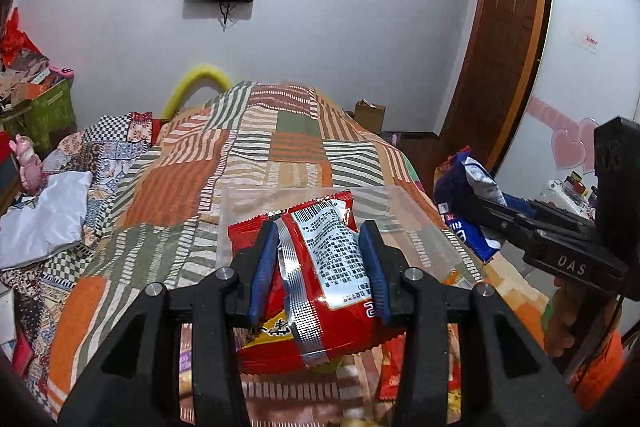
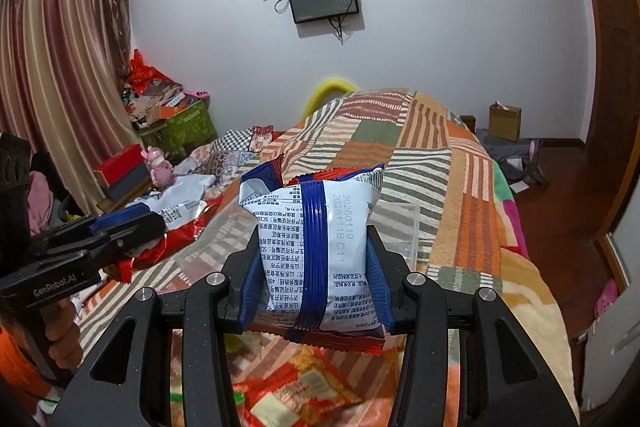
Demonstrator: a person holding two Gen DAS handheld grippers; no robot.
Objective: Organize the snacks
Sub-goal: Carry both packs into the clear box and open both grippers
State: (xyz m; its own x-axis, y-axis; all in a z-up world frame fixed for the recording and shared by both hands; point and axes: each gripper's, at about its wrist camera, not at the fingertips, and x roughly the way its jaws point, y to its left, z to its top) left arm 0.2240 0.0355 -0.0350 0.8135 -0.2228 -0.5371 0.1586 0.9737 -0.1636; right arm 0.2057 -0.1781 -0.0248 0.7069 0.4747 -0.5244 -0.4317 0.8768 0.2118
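My left gripper [image 1: 318, 267] is shut on a red snack bag [image 1: 320, 303] with a white label and holds it above the patchwork bed. A clear plastic box [image 1: 404, 223] lies on the bed just beyond it. My right gripper [image 2: 314, 271] is shut on a blue and white snack bag [image 2: 320, 247], held up over the bed. The clear box [image 2: 404, 231] shows behind that bag. From the left wrist view the right gripper [image 1: 480, 211] with its blue bag [image 1: 472, 187] is at the right. From the right wrist view the left gripper [image 2: 132, 223] with its red bag [image 2: 180, 231] is at the left.
More snack packets [image 2: 304, 387] lie on the bed below the grippers. A white crumpled bag [image 1: 44, 215] and clutter with a pink toy [image 1: 28, 163] sit at the bed's left. A wooden door [image 1: 496, 59] and a cardboard box [image 2: 505, 123] are on the right.
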